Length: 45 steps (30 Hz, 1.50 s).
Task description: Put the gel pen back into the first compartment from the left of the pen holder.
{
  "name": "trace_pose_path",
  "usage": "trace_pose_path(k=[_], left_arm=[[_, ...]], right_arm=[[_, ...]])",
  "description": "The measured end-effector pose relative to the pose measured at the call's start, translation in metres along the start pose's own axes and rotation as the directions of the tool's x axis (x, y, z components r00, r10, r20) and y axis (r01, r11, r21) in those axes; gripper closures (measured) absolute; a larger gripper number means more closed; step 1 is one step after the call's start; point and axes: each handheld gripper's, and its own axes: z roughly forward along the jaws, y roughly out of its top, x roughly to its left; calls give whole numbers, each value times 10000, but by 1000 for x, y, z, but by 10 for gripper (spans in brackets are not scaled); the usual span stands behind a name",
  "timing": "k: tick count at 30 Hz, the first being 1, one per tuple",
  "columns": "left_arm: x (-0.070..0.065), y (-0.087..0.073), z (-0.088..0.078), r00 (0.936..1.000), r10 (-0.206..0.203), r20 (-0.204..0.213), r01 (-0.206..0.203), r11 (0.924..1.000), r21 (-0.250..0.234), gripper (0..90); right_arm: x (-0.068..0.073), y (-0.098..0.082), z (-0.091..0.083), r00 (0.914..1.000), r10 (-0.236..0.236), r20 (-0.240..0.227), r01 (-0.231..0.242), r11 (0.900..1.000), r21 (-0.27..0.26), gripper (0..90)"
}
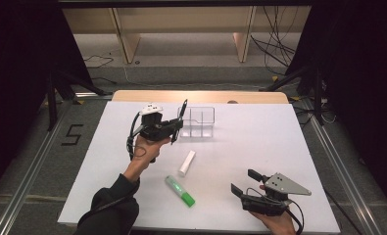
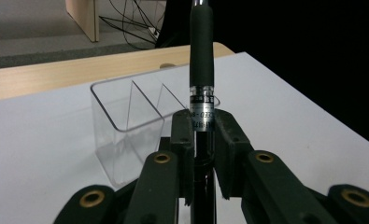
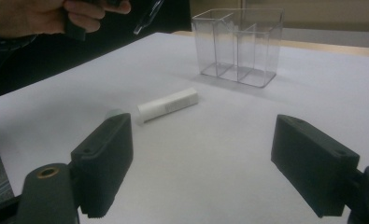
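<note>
On the white table top (image 1: pixel 259 147), toward its far middle, stands a clear plastic organiser box with upright dividers (image 1: pixel 197 122). Your left gripper (image 1: pixel 177 128) is raised just to the left of that box, and its jaws are closed tight on a slim black pen with a silver band (image 1: pixel 182 113). From the high view, the pen stands nearly upright, tilted slightly, with its upper end above the box's near left corner. Your left gripper view shows the pen (image 2: pixel 201 74) rising straight up between the two black jaws, which press on it from both sides just below the printed silver band. Behind it sits the clear box (image 2: pixel 126 126), its compartments open at the top; the pen is above the table and outside the box.

Nearer to you, in the middle of the table, lies a short white cylindrical tube (image 1: pixel 186 163), flat on its side. Just in front of it lies a glue-stick-shaped tube with a clear body and a green cap (image 1: pixel 180 191), also on its side, pointing diagonally.

At the near right corner, your right gripper (image 1: pixel 243 182) is held low over the table. Its jaws stand wide apart with nothing between them. Your right gripper view looks across bare table toward the white tube (image 3: pixel 168 106) and the clear box (image 3: pixel 238 44).
</note>
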Motion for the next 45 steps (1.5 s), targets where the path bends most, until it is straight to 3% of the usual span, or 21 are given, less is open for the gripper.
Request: trace_pose_path(k=[13, 25, 30, 37, 45], left_arm=[[14, 25, 26, 9985, -352, -413, 331, 9982, -504, 793], [19, 42, 46, 9958, -216, -886, 146, 9968, -791, 792], [19, 45, 52, 9941, -141, -1076, 64, 9974, -714, 793], [21, 46, 64, 9958, -149, -907, 75, 9966, -819, 792], [27, 44, 76, 9928, -69, -1196, -54, 9947, -1025, 791]], right_arm=[[0, -3, 1, 9999, 78, -84, -77, 9999, 75, 201], [-2, -4, 2, 9995, 255, -191, -254, 9997, 43, 191], [-2, -5, 3, 9994, 248, -248, -246, 9997, 91, 190], [0, -5, 4, 9992, 206, -348, -201, 9997, 159, 191], [0, -5, 4, 9990, 210, -399, -204, 9997, 150, 191]])
